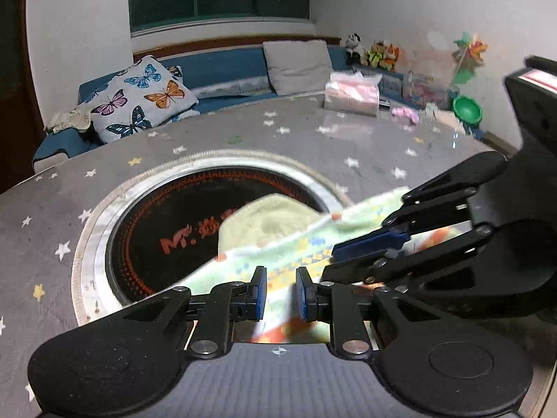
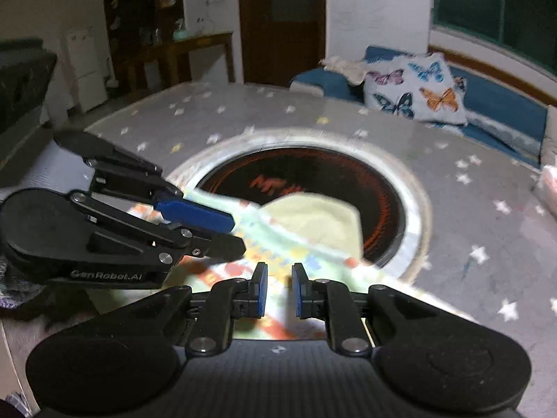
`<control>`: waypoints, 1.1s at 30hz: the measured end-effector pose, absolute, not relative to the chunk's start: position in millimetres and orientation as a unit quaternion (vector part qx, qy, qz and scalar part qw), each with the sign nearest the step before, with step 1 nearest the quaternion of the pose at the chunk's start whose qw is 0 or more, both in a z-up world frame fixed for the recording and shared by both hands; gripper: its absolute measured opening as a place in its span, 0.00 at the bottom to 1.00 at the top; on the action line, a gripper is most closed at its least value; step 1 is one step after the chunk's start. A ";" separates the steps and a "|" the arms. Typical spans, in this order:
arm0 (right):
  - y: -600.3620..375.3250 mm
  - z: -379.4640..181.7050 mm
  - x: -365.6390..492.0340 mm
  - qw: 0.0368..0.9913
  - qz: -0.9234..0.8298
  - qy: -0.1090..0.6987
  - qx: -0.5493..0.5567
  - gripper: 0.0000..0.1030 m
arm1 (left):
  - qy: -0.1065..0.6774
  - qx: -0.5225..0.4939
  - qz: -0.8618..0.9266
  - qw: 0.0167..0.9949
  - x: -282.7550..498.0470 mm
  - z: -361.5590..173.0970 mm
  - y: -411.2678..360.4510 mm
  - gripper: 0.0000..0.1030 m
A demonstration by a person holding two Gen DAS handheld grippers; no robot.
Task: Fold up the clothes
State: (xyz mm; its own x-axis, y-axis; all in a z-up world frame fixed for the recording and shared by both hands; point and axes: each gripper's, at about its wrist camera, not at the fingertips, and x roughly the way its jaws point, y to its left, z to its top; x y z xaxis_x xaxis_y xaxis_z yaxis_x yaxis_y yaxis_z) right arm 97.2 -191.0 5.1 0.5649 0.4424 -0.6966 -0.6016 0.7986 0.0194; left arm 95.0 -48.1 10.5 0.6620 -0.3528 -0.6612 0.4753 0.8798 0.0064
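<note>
My own body hides the near end of the patterned garment [image 1: 278, 268], so I cannot tell how far it runs under me, and its print is smeared by blur in both wrist views. The red lettering on the black hotplate [image 1: 167, 223] is partly covered by the cloth, and my right gripper [image 1: 334, 261] is cut off at the left view's edge.

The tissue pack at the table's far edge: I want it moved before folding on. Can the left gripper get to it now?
Probably yes: the left gripper is open, and only bare table lies between it and the tissue pack.
</note>
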 end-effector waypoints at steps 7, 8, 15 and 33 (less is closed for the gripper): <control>-189.5 11.9 79.2 0.881 0.297 0.350 -0.118 0.14 | 0.345 0.086 -0.222 0.908 84.8 2.2 -41.3 0.20; -190.0 13.0 74.1 0.879 0.301 0.350 -0.120 0.14 | 0.343 0.087 -0.224 0.908 80.1 2.9 -41.5 0.20; -190.5 12.9 40.6 0.871 0.319 0.349 -0.131 0.14 | 0.325 0.092 -0.238 0.911 46.9 7.9 -42.8 0.20; -252.8 15.7 -5.9 0.890 0.268 0.361 -0.077 0.14 | 0.319 0.065 -0.202 0.924 2.9 0.2 -11.1 0.20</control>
State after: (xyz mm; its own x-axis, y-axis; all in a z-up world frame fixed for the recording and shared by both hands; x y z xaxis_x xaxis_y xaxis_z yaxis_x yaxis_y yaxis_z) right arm -5.9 -252.8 15.8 0.5954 0.4218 -0.6838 -0.5328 0.8444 0.0569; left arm 2.9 -11.1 0.2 0.7142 -0.3323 -0.6160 0.4151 0.9097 -0.0095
